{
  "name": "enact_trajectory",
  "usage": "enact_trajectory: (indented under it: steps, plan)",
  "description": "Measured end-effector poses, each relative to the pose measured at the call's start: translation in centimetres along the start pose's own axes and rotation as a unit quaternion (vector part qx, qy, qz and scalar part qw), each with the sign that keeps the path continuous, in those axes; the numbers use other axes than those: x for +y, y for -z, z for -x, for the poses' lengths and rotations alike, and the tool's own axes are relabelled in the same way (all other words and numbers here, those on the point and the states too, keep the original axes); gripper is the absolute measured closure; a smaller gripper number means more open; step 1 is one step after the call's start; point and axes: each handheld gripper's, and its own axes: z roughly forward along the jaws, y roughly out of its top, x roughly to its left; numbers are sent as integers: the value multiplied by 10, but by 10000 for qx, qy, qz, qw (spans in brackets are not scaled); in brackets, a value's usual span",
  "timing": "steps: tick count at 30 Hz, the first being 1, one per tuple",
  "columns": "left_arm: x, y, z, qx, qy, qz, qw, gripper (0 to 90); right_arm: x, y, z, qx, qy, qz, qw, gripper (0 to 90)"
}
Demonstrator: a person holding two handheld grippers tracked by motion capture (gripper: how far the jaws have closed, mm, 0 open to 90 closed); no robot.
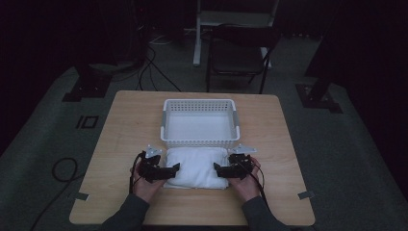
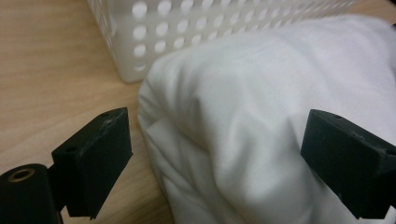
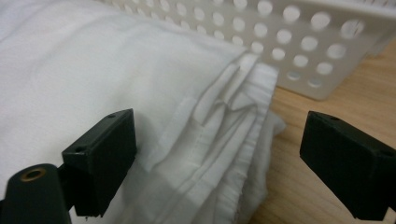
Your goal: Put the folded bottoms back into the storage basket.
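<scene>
From the high view, a folded white cloth (image 1: 196,167) lies on the wooden worktop (image 1: 120,139), its far edge touching the near wall of a white perforated basket (image 1: 200,121). The cloth is a thick, soft rectangle, slightly puffed. The left tongs (image 1: 176,168) sit at its left edge and the right tongs (image 1: 216,167) at its right edge, each held in a hand, both pointing inward at the cloth. The room beyond the worktop is dark; a chair (image 1: 239,55) and floor cables are only dimly made out there.

In the left gripper view, the left tongs (image 2: 215,149) stand wide apart, and the cloth (image 2: 261,112) bulges up between the jaws without either pad pressing on it. Its surface is smooth with soft rounded folds. The basket (image 2: 187,28) rises just behind, cut off at the top edge.

In the right gripper view, the right tongs (image 3: 219,154) are likewise spread wide, gripping nothing. The cloth (image 3: 116,79) shows its stacked layers and hemmed edges at the corner between the jaws. The basket (image 3: 299,46) wall stands behind, cropped at the top.
</scene>
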Motion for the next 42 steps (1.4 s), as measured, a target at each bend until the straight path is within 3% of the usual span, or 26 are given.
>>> enact_trajectory:
  steps: [3, 10, 14, 15, 20, 23, 25, 28, 30, 39, 42]
  plan:
    - [-4, -10, -7, -16, 107, -189, 9998, 15, -2, -5, 1, 59, -58, -100, 9999, 100]
    - [-11, -22, -12, -131, 169, -357, 9991, 0, -6, -14, 7, 266, -304, -278, 9988, 89]
    - [-14, -27, -18, -333, 304, -373, 9983, 0, -7, -17, 11, 411, -438, -344, 9976, 88]
    - [-14, -27, -17, -326, 307, -373, 9983, 0, -8, -19, 13, 512, -562, -383, 9964, 87]
    - [-14, -28, -18, -390, 255, -385, 9982, 0, -10, -22, 17, 700, -700, -429, 9942, 87]
    - [-13, -28, -18, -411, 230, -401, 9981, 0, -12, -26, 20, 915, -895, -480, 9906, 88]
    - [-13, -28, -18, -448, 224, -393, 9980, 0, -12, -27, 19, 925, -866, -454, 9909, 89]
    - [-14, -28, -17, -658, 250, -342, 9969, 32, -12, -28, 19, 998, -783, -453, 9909, 94]
    - [-14, -27, -19, -913, 325, -328, 9948, 135, -13, -28, 18, 1035, -776, -444, 9906, 99]
    - [-14, -27, -20, -1085, 453, -384, 9923, 243, -12, -28, 20, 1441, -833, -491, 9848, 261]
    - [-15, -27, -23, -1274, 577, -378, 9895, 328, -12, -28, 20, 1487, -894, -498, 9836, 303]
